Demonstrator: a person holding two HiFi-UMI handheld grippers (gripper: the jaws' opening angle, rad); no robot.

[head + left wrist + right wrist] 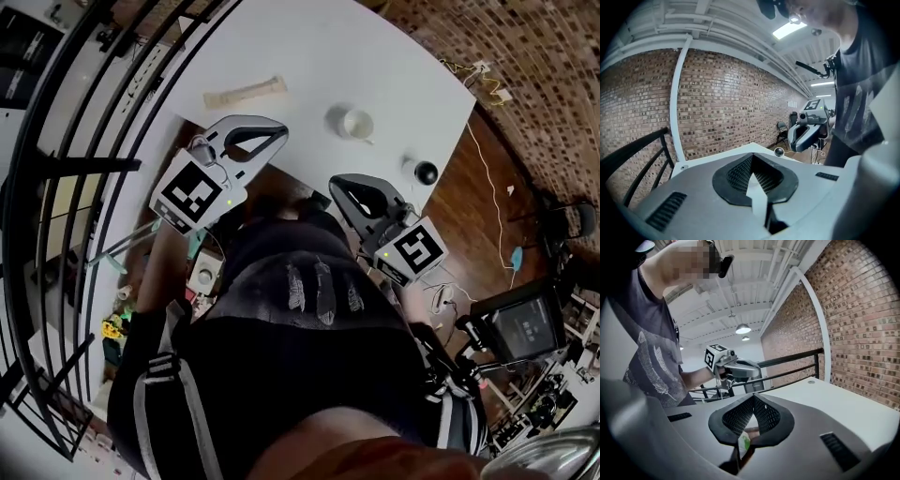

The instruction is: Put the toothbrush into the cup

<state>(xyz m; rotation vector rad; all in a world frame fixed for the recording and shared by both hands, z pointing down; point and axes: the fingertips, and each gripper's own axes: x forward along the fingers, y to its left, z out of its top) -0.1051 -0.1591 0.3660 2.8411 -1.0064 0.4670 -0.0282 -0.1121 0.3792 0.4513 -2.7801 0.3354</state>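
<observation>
Nothing of the task is done yet, so all of it lies ahead of you. Far left on the white table [309,56], the toothbrush [246,92] lies flat on its side with nothing touching it. Its length runs roughly across the tabletop, and it sits well apart from the cup. Your left gripper [277,137] hovers nearer to you than the brush, over the table's near edge. Its jaws are pressed together at the tips with nothing between them, so you will have to open them before any pickup. Further right the cup [357,124] stands upright and looks empty, as far as the head view lets you see into it. Your right gripper [339,187] hangs just short of the table's edge, below the cup. Its jaws also meet at the tips and hold nothing of the task. A small green and white patch shows low in the gap behind them, and I cannot tell what it is. At the far right a small black ball [426,172] sits near the table's corner, clear of the path. I judge that the reach, the grasp, the carry across to the cup and the drop all remain to be done.
</observation>
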